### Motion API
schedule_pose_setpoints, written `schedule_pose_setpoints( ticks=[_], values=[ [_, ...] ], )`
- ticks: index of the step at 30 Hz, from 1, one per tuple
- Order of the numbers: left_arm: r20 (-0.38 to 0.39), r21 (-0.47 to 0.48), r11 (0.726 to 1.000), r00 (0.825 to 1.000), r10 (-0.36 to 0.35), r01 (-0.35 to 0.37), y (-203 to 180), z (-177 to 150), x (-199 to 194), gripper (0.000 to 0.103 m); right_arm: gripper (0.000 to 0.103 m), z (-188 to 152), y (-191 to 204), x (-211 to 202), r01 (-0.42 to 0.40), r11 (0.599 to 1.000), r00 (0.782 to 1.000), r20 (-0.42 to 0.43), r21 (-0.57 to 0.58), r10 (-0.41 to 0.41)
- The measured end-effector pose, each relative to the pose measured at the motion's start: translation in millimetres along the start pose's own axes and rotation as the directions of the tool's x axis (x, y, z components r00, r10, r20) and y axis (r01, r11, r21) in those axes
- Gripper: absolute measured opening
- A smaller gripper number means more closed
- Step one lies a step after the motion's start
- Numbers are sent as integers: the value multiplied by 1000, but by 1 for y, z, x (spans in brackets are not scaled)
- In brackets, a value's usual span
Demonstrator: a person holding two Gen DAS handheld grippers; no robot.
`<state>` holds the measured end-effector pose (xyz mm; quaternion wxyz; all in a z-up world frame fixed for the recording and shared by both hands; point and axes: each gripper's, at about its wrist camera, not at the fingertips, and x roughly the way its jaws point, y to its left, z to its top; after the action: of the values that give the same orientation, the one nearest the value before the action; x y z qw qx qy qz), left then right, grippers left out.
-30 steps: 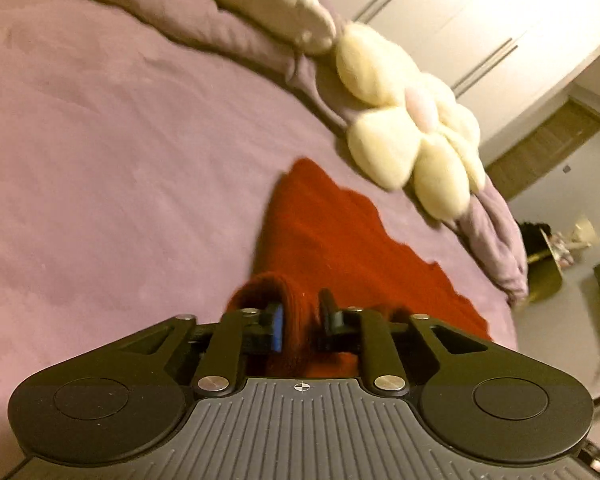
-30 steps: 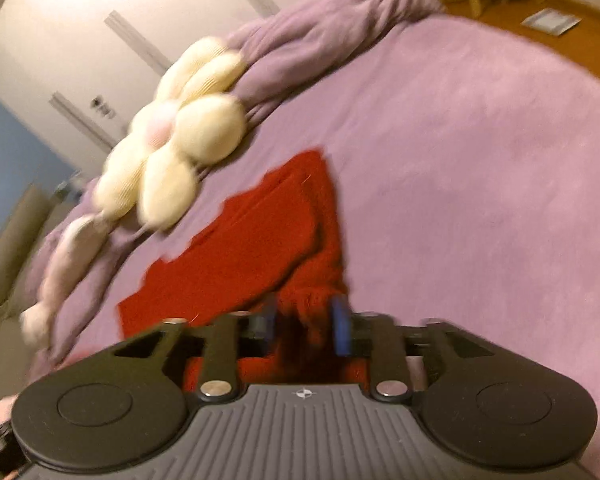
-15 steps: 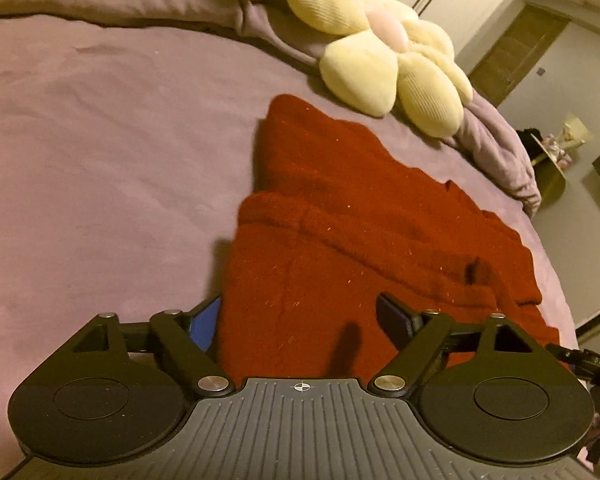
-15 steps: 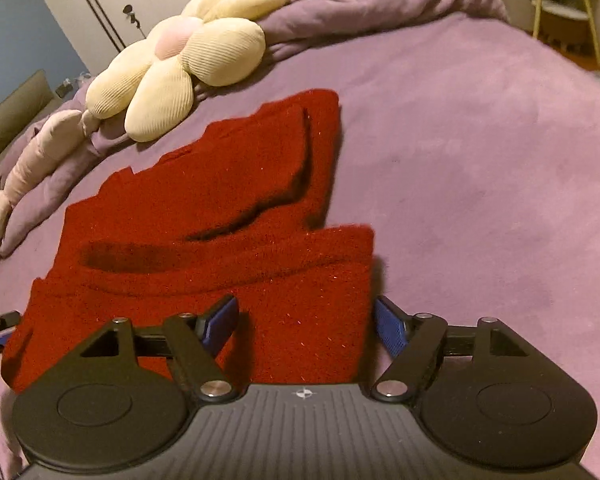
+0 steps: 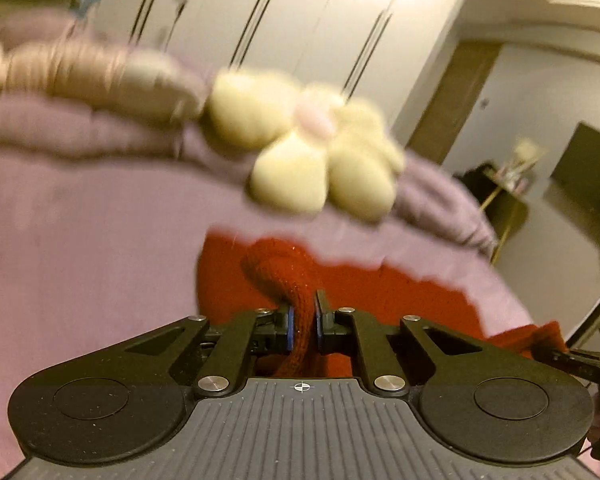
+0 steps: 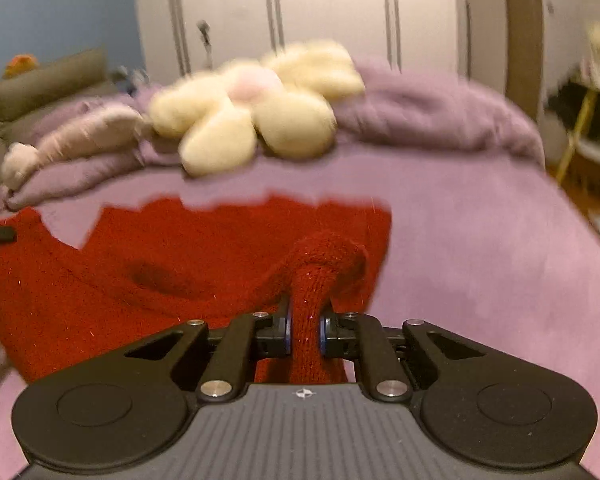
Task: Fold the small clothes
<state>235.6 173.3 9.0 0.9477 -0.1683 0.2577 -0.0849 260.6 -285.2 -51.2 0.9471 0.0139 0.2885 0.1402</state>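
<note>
Both grippers clench pinches of the red knit: the left gripper (image 5: 303,322) at its left near corner, the right gripper (image 6: 305,331) at its right. The knit (image 6: 180,264) lies crosswise on the bed (image 6: 480,248), stretching ahead towards the flower pillow (image 6: 256,108).

Bare purple bedspread (image 6: 480,248) lies open right of the garment; flower cushion (image 6: 256,108) blocks the far edge.

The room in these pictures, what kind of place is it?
Most likely a bedroom: a bed with a purple cover, a flower-shaped cushion on the rumpled purple duvet, and tall white wardrobe doors behind.
</note>
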Motion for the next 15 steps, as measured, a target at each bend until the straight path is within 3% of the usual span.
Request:
schedule_pose_setpoints(
  ticks=[3, 6, 9, 12, 14, 15],
  values=[
    [106, 16, 999, 994, 36, -37, -5, 22, -2, 11, 11, 22, 4, -9, 46, 999, 993, 111, -26, -43],
    [91, -38, 997, 993, 76, -73, 5, 26, 22, 12, 12, 37, -4, 3, 81, 996, 981, 171, 41, -87],
    [-48, -65, 991, 992, 113, -116, 22, 8, 67, 13, 14, 38, -17, 43, 76, 993, 995, 63, 90, -81],
    [-189, -91, 981, 970, 153, -173, 37, -19, 102, 29, 18, 24, -20, 83, 96, 993, 994, -64, 66, -92],
    [-222, -90, 978, 961, 167, -190, 44, -31, 112, 43, 22, 14, -21, 95, 109, 992, 989, -109, 63, -102],
    [-231, -103, 975, 959, 168, -195, 47, -35, 115, 43, 22, 11, -22, 99, 101, 993, 989, -116, 65, -93]
  ],
)
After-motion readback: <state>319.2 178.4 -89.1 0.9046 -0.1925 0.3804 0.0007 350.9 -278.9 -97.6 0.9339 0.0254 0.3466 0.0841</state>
